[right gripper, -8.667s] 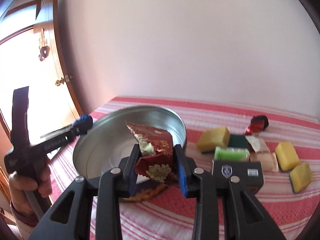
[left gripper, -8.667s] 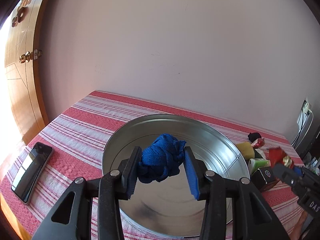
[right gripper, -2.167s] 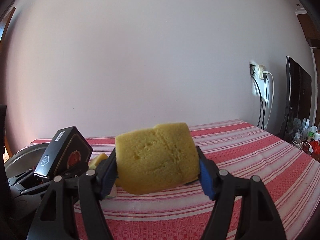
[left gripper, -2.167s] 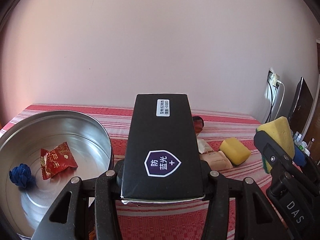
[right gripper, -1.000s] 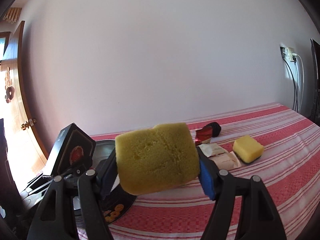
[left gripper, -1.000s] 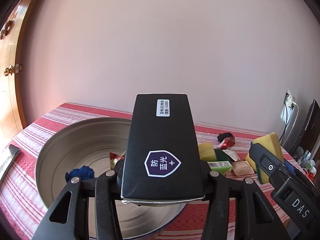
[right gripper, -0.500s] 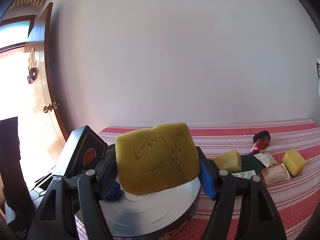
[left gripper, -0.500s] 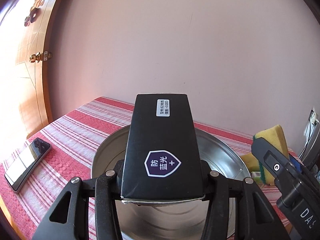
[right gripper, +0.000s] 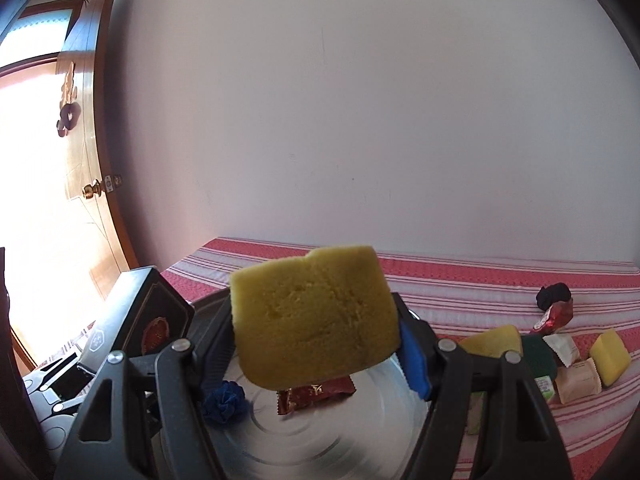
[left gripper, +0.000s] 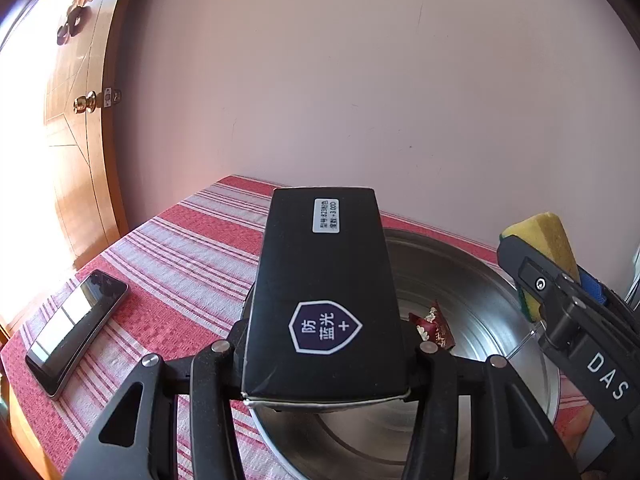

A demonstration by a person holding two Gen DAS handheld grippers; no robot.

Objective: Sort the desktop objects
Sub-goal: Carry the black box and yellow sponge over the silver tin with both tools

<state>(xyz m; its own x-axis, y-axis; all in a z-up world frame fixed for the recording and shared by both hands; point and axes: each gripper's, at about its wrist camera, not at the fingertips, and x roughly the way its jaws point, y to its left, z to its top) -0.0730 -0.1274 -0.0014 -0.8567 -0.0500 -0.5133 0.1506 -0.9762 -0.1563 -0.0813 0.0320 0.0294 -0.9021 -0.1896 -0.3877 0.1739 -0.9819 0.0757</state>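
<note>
Left tool [left gripper: 324, 364] clamped on long black cardboard box [left gripper: 324, 292], lower centre of frame, poised over near rim of round silver metal tray [left gripper: 472, 280]. Right tool [right gripper: 316, 356] clamped on yellow foam sponge [right gripper: 312, 316], centre frame, above same tray. Best lowered close to the metal before release, box laid flat clear of red foil snack packet [right gripper: 316, 394] and blue knotted cloth ball [right gripper: 224, 402]; sponge dropped beside, tools kept from colliding.

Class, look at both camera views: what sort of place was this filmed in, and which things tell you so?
Probably a room in a home: a table under a red striped cloth, a panelled wooden door with a brass knob, and a plain painted wall.
</note>
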